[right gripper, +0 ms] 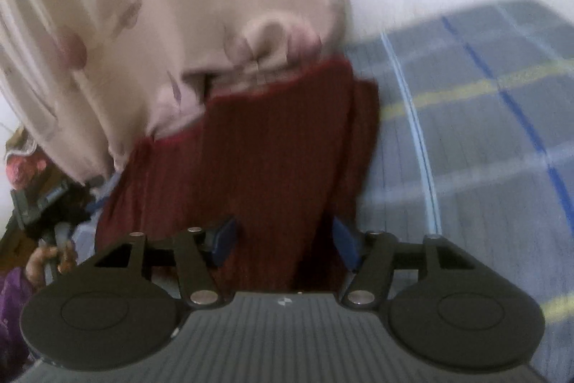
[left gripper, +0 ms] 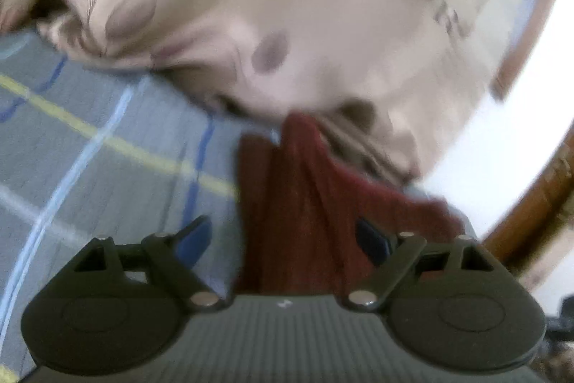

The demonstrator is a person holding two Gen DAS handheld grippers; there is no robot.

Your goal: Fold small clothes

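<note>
Left gripper (left gripper: pixel 283 241): blue-padded fingers (left gripper: pixel 195 239) spread wide, with a dark red ribbed garment (left gripper: pixel 297 203) running between them; whether the pads touch the cloth cannot be told. Right gripper (right gripper: pixel 283 241): fingers (right gripper: pixel 224 239) likewise parted either side of the same garment (right gripper: pixel 265 149), released rather than clenched. The garment lies on a grey checked bedsheet (right gripper: pixel 466 139) with blue and yellow lines, its far edge touching a cream spotted blanket (left gripper: pixel 287 6) heaped along the sheet's far side; both views are blurred.
</note>
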